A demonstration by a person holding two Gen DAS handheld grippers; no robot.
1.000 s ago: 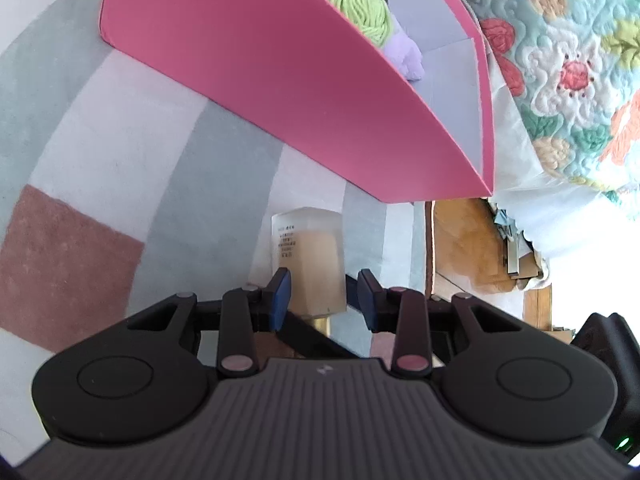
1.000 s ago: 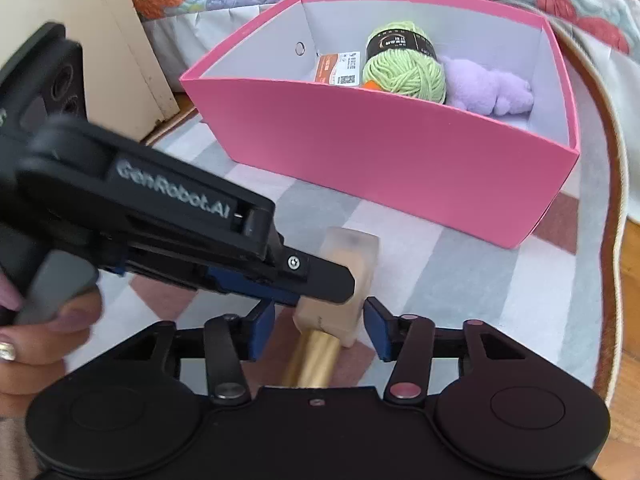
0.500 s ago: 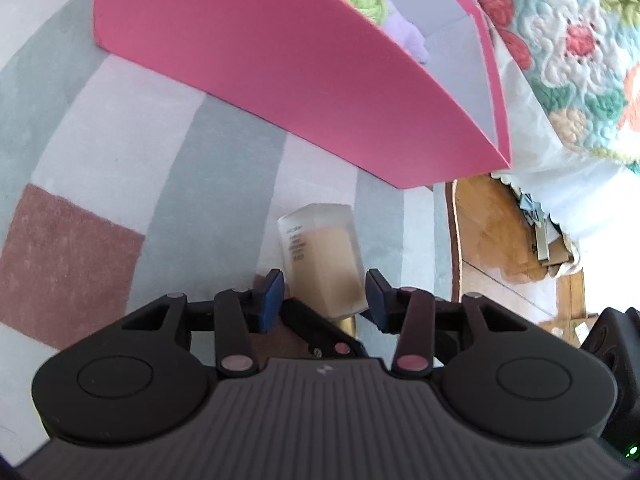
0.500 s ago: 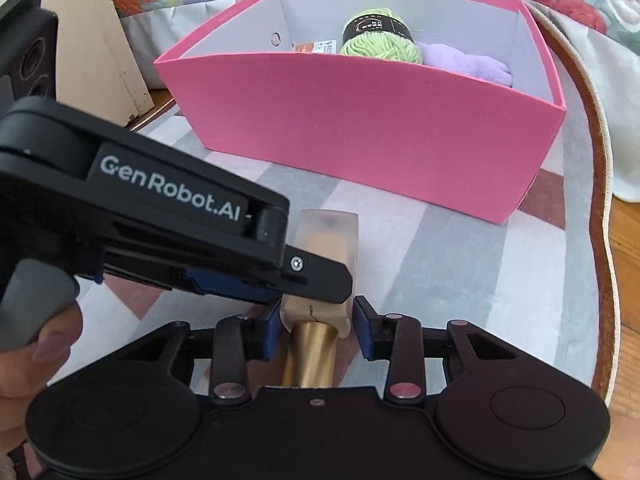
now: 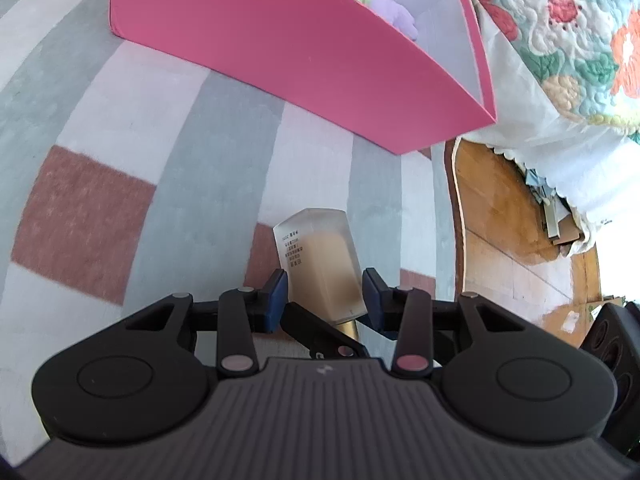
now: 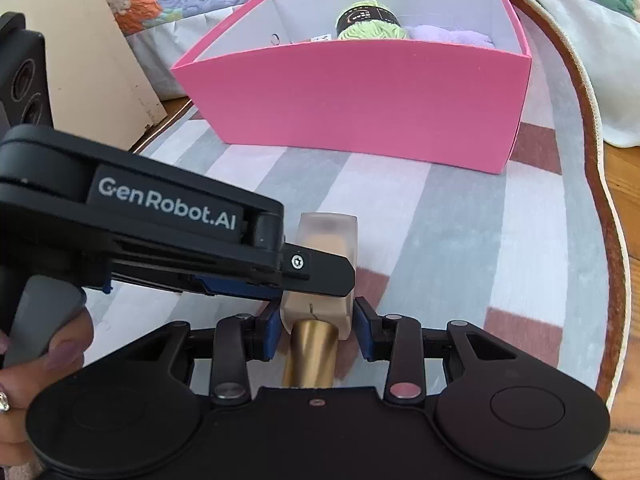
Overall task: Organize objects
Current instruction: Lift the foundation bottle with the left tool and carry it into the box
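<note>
The frosted bottle [image 6: 327, 264] was lifted slightly off the rug [image 6: 500, 248], short of the pink box [image 6: 360, 104]. The right gripper [image 6: 316, 326], just closed, was clamped on its shoulders; the left gripper [image 5: 325, 298], closing, bracketed its body, contact unclear. Probably glass: heavy, slippery, fragile.

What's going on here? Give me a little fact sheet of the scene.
Held item: frosted bottle, beige liquid, gold cap
Left gripper: pads on the bottle's sides, jaws have just been closing
Right gripper: pads on the bottle near its cap, jaws have just been closing
Container: pink box, open top
Inside box: green yarn, purple plush toy
Floor: striped rug
</note>
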